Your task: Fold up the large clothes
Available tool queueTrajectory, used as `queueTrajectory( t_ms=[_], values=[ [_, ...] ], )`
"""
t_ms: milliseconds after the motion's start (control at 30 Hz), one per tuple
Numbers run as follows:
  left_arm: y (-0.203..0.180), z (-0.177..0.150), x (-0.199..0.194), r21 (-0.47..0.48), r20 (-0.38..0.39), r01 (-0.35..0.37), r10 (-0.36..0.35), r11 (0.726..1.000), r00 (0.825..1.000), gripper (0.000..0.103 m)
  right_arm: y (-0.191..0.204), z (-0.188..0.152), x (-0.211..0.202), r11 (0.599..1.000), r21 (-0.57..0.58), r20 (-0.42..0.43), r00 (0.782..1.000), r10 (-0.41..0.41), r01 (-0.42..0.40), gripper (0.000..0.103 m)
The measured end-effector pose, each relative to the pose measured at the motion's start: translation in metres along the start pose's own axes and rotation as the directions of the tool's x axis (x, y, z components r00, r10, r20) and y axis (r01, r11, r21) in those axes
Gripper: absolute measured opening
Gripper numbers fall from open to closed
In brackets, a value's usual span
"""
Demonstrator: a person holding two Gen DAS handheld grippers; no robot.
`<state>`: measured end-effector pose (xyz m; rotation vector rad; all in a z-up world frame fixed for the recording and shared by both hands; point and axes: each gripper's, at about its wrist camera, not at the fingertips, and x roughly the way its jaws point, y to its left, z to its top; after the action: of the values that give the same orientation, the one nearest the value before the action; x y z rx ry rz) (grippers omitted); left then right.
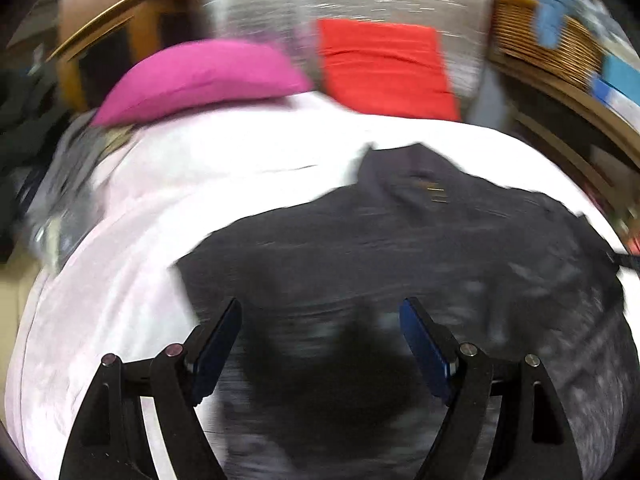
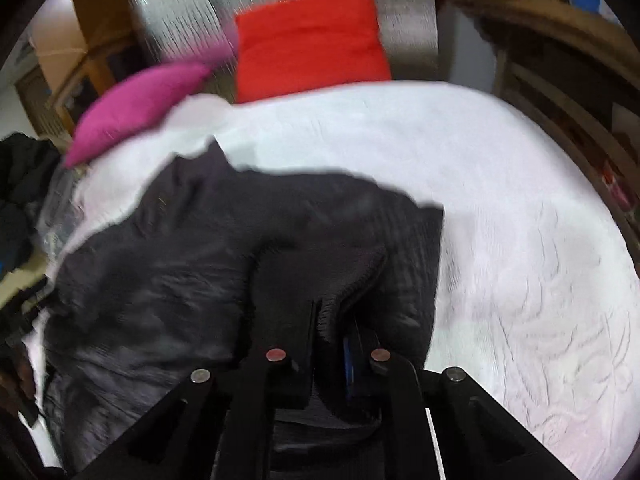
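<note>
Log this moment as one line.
left claw: open over dark garment | right claw: shut on dark garment | surface: white bedspread

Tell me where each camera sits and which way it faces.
Left wrist: on the left gripper, looking along its open fingers over the dark garment on the white bed.
Right wrist: on the right gripper, fingers shut on a garment fold, facing the same way.
Shared: garment, bed, pink pillow, red pillow, toward the headboard.

Bed, white textured cover [image 2: 500,184]. Pink pillow [image 1: 200,76] at 11 o'clock; red pillow [image 2: 308,36] at 12. Wicker basket [image 1: 540,40] at 2 o'clock. Wooden furniture [image 1: 104,40], 10 o'clock.
</note>
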<state>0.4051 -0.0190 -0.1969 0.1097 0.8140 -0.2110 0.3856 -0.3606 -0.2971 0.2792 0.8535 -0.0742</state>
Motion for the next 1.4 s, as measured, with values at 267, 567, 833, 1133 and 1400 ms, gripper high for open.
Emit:
queueTrajectory(
  t_ms=[267,567,833,1133,1400],
  values=[
    [0.045,0.003,0.01,-0.164,0.011,-0.111,0.114,0.98,0.993,0.082,-0.017,-0.002,-0.037,0.998,0.057,0.042,0.999,0.026,-0.028,0.012],
    [0.11,0.005,0.022,-0.359,-0.011,-0.102,0.105,0.928,0.994,0.082,-0.005,-0.003,-0.013,0.999,0.029,-0.029,0.999,0.031,-0.03,0.012],
    [0.082,0.012,0.037,-0.297,-0.017,0.001,-0.006,0.955,1.0,0.082,-0.007,-0.004,0.002,0.998,0.048,-0.096,0.995,0.04,-0.036,0.013],
    [0.044,0.018,0.018,-0.094,-0.012,-0.122,0.122,0.988,0.992,0.082,-0.018,0.01,-0.025,0.991,0.088,-0.006,0.995,0.103,-0.102,0.016],
    [-0.009,0.015,0.012,0.102,0.011,-0.068,0.067,0.992,0.998,0.082,0.002,0.011,-0.047,0.989,0.036,0.135,0.981,0.14,-0.146,0.016]
  ],
)
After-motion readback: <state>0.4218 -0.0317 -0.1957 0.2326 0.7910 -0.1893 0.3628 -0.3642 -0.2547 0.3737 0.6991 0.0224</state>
